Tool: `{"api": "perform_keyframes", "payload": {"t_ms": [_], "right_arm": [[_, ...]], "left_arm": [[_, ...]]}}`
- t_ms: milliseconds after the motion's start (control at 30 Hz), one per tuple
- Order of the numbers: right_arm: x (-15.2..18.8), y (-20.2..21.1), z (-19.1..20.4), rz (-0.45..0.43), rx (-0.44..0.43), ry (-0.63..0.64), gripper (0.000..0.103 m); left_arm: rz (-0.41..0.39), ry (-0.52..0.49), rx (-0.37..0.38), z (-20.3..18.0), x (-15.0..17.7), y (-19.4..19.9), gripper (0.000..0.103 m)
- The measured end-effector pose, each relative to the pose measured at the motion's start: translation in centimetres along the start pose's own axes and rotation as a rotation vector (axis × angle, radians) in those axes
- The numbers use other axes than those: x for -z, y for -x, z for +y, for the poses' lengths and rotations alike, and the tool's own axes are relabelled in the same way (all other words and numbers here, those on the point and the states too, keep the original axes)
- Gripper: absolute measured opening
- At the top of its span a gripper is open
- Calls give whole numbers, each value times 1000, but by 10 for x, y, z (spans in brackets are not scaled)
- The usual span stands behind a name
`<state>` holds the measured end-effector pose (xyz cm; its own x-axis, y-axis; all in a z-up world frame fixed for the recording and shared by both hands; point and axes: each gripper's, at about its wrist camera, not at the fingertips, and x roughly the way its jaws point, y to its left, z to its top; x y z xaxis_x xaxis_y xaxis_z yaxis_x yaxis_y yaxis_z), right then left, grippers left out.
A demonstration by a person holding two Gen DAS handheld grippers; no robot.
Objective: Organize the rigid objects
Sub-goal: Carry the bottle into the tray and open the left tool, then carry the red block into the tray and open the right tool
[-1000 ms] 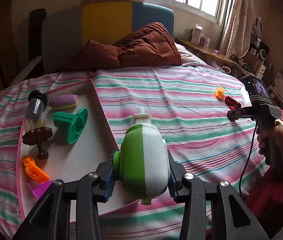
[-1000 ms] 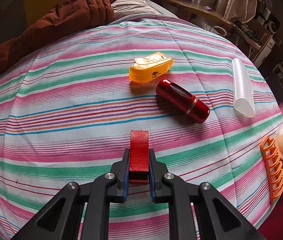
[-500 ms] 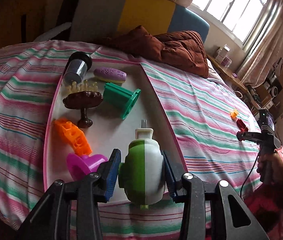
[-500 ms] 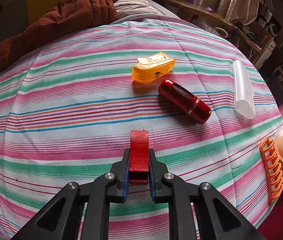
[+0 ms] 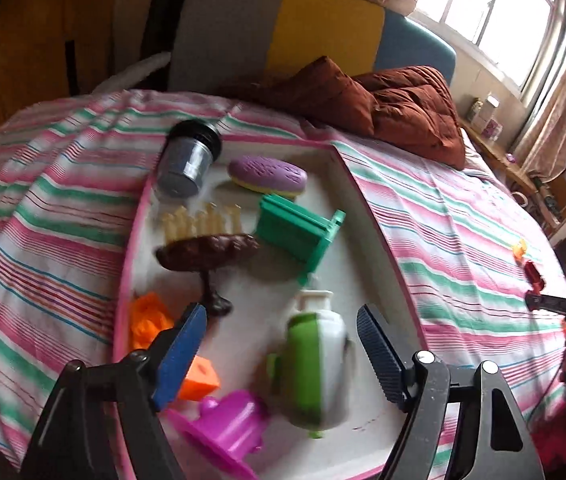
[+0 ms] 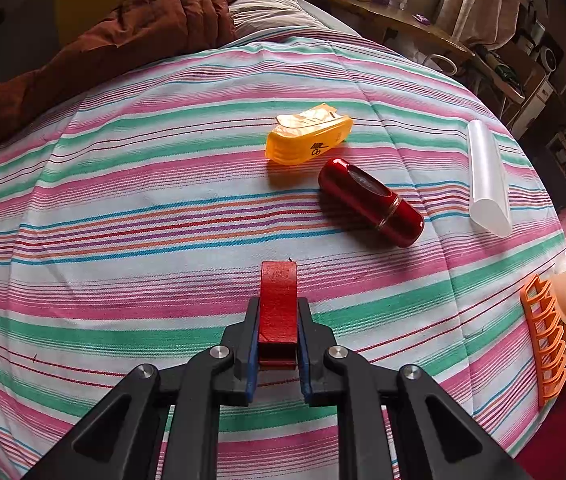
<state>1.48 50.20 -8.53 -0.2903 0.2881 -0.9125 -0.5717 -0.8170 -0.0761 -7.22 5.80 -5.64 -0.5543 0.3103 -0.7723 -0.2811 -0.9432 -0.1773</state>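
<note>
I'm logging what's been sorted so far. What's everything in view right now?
tray: 1, white with pink rim, on the bed
green-and-white bottle: 1, in the tray, between the open left claw's pads
magenta piece: 1, tray, near edge
orange toy: 1, tray
brown stand: 1, tray
green piece: 1, tray
purple case: 1, tray
jar: 1, black lid, tray's far corner
orange case: 1, bedspread
red tube: 1, beside it
clear tube: 1, bedspread
red clip: 1, in right claw
left claw: open
right claw: shut
</note>
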Motion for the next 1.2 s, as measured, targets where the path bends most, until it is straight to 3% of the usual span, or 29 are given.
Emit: {"api": "perform_keyframes", "payload": {"t_ms": [133, 200, 433, 667, 833, 1200], "right_arm": [[-1, 0, 0, -1, 2, 3, 14], [-1, -1, 0, -1, 4, 7, 14], [-1, 0, 3, -4, 2, 16, 14], [0, 4, 15, -4, -99, 45, 14], [6, 10, 38, -7, -171, 138, 14], [17, 14, 60, -9, -176, 237, 14]], "left_arm": [[-55, -48, -72, 1, 1, 16, 90], [-83, -53, -103, 2, 2, 25, 90], [-128, -53, -145, 2, 6, 51, 103], [-149, -39, -159, 3, 11, 70, 103], [-149, -5, -175, 5, 14, 77, 103], [-177, 55, -217, 19, 19, 88, 103]]}}
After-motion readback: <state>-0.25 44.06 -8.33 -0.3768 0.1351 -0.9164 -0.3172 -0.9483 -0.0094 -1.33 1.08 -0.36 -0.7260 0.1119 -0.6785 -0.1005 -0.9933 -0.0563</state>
